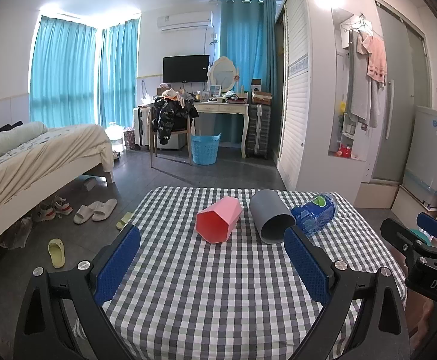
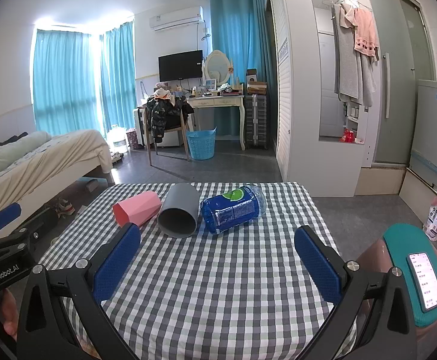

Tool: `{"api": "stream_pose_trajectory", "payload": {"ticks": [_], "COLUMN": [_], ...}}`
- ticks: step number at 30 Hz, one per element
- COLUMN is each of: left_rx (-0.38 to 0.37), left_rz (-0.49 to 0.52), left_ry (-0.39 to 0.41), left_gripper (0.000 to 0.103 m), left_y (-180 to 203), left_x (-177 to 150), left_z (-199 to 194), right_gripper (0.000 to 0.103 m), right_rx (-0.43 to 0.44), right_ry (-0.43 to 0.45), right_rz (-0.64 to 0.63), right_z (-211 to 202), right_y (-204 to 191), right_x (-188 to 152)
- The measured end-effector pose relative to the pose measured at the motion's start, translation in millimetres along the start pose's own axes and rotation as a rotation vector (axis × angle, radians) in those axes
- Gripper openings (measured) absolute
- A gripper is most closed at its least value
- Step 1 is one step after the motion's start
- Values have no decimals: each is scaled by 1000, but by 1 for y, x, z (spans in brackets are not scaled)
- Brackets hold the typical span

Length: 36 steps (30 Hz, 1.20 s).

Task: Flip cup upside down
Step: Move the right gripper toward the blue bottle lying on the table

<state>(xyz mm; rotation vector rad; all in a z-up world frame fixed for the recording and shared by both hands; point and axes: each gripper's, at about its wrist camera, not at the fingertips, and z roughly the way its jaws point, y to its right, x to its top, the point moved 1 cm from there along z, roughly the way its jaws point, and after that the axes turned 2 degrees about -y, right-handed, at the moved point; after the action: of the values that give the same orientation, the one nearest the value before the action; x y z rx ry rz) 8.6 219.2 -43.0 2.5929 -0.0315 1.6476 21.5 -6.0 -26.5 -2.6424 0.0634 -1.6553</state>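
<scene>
On the checkered table (image 1: 218,285) a pink faceted cup (image 1: 218,219) lies on its side, its mouth facing me. Beside it on the right a grey round cup (image 1: 270,216) lies the same way, and it touches a blue-labelled bottle (image 1: 314,213). My left gripper (image 1: 212,258) hovers open above the near part of the table, short of the cups, nothing between its fingers. From the right wrist view the pink cup (image 2: 137,208), grey cup (image 2: 179,210) and bottle (image 2: 233,208) line up across the far half. My right gripper (image 2: 215,261) is open and empty.
A bed (image 1: 38,156) stands to the left, with slippers (image 1: 95,210) on the floor. A stool with a teal cushion and a phone (image 2: 425,282) sits right of the table. A wardrobe (image 1: 296,90), chair, blue basket (image 1: 205,148) and dresser stand further back.
</scene>
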Motion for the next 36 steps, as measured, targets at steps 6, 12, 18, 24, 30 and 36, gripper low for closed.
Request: {"api": "stream_pose_trajectory", "payload": {"ticks": [6, 12, 18, 24, 30, 36], "left_rx": [3, 6, 9, 15, 16, 25], "left_rz": [-3, -11, -19, -23, -24, -18], "left_ry": [-15, -45, -68, -78, -61, -38], "left_gripper": [100, 100, 100, 100, 100, 100], "left_y": [2, -2, -7, -13, -16, -15], "left_x": [-4, 0, 8, 21, 26, 29], "left_z": [10, 25, 42, 63, 72, 75], "right_gripper": [103, 103, 103, 103, 103, 103], "right_rx": [-3, -9, -18, -23, -25, -35], "right_ry": [-12, -43, -70, -93, -84, -61], "right_rz": [3, 5, 13, 9, -4, -4], "right_z": [7, 19, 34, 52, 63, 64], "right_y": [-3, -4, -5, -10, -12, -9], "right_x": [-2, 2, 11, 23, 32, 37]}}
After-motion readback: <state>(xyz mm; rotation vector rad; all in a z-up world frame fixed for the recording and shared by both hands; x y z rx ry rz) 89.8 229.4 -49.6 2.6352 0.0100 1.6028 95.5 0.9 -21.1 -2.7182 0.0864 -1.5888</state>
